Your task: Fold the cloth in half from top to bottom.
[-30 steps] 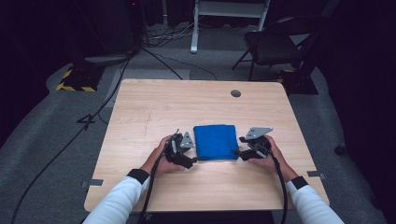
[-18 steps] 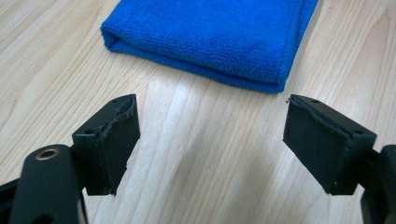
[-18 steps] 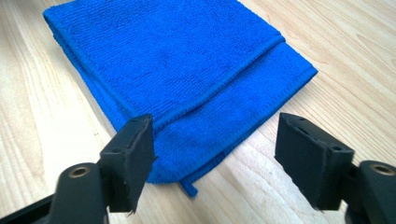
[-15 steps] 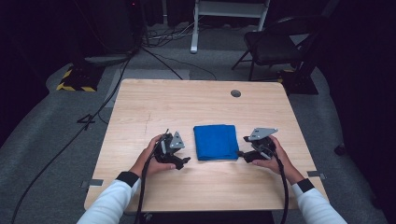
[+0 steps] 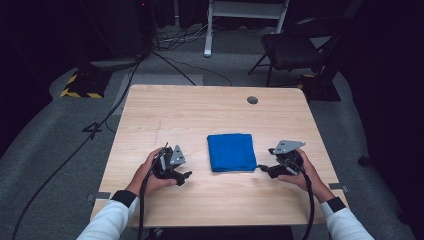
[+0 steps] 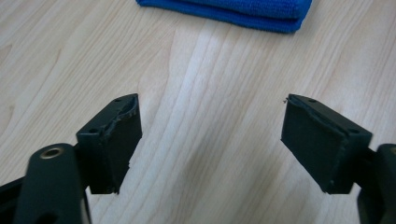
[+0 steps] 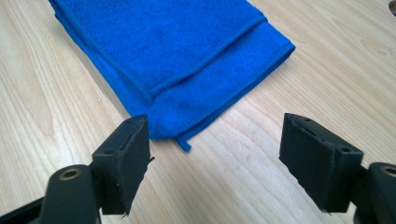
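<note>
A folded blue cloth (image 5: 231,151) lies flat on the wooden table (image 5: 200,115), a little right of centre. My left gripper (image 5: 186,175) rests low on the table well to the cloth's left, open, with bare wood between its jaws (image 6: 210,140); the cloth's edge (image 6: 233,9) shows far ahead. To the cloth's right, my right gripper (image 5: 262,168) is open beside its near right corner. In the right gripper view the cloth (image 7: 173,60) lies just ahead of the open gripper (image 7: 215,154), its corner near the left jaw, nothing gripped.
A round grommet (image 5: 252,100) sits in the table's far right part. Beyond the table stand a dark chair (image 5: 295,47) and a white frame (image 5: 245,15). Cables (image 5: 100,125) run across the grey floor at left, by a yellow-black striped plate (image 5: 80,85).
My left gripper has pulled away from the cloth's left edge, leftward and toward the near edge. The right gripper has backed off slightly to the right. The cloth stays folded in place.
</note>
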{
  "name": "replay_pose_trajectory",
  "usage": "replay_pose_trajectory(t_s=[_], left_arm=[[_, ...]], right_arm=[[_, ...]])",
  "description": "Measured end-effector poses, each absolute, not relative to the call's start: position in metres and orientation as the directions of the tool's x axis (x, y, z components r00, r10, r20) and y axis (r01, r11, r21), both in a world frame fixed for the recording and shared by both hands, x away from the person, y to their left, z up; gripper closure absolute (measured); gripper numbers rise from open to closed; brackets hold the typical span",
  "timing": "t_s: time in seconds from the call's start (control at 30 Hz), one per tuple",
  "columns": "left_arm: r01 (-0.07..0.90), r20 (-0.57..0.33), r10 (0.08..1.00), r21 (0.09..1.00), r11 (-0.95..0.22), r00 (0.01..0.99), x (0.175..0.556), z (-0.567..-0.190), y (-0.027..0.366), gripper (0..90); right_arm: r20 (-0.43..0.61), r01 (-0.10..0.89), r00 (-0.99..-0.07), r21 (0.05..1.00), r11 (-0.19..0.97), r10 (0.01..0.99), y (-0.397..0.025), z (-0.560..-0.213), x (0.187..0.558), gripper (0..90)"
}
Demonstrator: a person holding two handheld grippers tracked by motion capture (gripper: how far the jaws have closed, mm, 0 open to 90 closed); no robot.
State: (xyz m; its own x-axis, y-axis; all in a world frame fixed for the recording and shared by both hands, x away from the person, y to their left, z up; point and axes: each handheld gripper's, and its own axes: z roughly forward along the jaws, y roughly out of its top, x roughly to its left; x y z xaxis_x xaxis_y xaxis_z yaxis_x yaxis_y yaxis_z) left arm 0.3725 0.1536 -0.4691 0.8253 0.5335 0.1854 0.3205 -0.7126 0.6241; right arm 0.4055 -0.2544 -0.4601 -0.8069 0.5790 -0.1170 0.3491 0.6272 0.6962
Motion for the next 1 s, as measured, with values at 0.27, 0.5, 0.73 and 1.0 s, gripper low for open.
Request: replay_pose_trajectory(t_s=[0.27,0.5,0.73,1.0], left_arm=[[0.332,0.210,0.551,0.610,-0.720,0.808,0.362,-0.471,0.164,19.7],[0.347,0.221,0.567,0.601,-0.720,0.794,0.352,-0.474,0.172,18.8],[0.349,0.240,0.581,0.603,-0.717,0.778,0.345,-0.476,0.181,19.0],[0.378,0.224,0.615,0.618,-0.689,0.756,0.336,-0.480,0.200,18.6]], right_arm=[[-0.127,0.360,-0.795,0.689,0.629,0.594,-0.265,-0.461,0.398,24.6],[-0.134,0.366,-0.787,0.684,0.631,0.602,-0.274,-0.464,0.391,24.7],[-0.151,0.369,-0.773,0.683,0.631,0.616,-0.284,-0.468,0.385,25.2],[-0.158,0.394,-0.741,0.685,0.613,0.653,-0.303,-0.476,0.376,25.2]])
